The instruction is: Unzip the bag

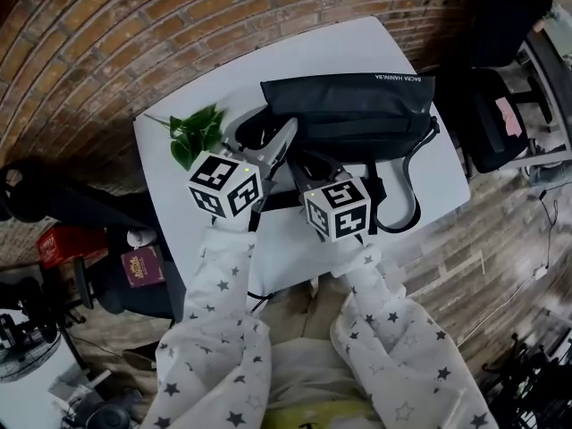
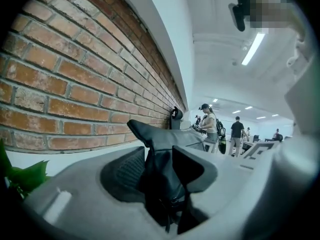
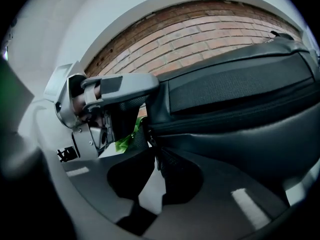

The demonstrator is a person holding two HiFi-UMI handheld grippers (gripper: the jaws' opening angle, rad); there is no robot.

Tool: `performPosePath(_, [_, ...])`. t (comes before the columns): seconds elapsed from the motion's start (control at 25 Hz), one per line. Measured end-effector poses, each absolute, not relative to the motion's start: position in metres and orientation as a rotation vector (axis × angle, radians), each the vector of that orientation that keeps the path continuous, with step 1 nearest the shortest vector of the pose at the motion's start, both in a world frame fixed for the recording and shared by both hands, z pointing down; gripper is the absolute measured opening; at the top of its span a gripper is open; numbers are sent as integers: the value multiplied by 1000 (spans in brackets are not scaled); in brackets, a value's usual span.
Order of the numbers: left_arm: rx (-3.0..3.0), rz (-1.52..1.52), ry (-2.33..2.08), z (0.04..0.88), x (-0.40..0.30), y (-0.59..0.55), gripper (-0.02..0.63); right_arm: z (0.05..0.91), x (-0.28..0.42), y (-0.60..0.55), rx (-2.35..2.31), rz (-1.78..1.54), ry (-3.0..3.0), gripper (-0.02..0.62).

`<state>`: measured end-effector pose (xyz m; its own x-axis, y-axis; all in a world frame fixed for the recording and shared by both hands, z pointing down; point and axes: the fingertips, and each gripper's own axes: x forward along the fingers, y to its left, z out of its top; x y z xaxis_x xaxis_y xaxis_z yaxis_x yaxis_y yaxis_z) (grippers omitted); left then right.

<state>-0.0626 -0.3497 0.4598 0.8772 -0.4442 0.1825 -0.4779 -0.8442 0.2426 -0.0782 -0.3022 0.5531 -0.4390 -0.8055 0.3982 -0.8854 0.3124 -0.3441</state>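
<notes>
A black bag (image 1: pixel 357 114) lies on the white table (image 1: pixel 295 61), its left end toward both grippers. My left gripper (image 1: pixel 286 138) is at that end. In the left gripper view the bag's end fabric (image 2: pixel 155 134) fills the gap of the left gripper (image 2: pixel 159 156), and both pads press on it. My right gripper (image 1: pixel 308 166) is just right of it, at the bag's front corner. In the right gripper view the right gripper (image 3: pixel 152 151) has its tips closed on the small zipper pull (image 3: pixel 148 140) of the bag (image 3: pixel 235 99). One of the left gripper's fingers (image 3: pixel 125 86) shows beside it.
A green leafy sprig (image 1: pixel 195 132) lies left of the bag. The bag's strap (image 1: pixel 407 195) loops toward the table's front edge. A black chair (image 1: pixel 500 123) stands to the right, a red box (image 1: pixel 58 244) on the floor at left. People (image 2: pixel 210 126) stand far behind.
</notes>
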Motion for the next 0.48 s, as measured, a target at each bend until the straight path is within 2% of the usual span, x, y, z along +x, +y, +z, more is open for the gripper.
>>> performPosePath(0.48, [2787, 230, -707, 465, -46, -354, 127, 555, -61, -302, 1598, 761, -2366, 20])
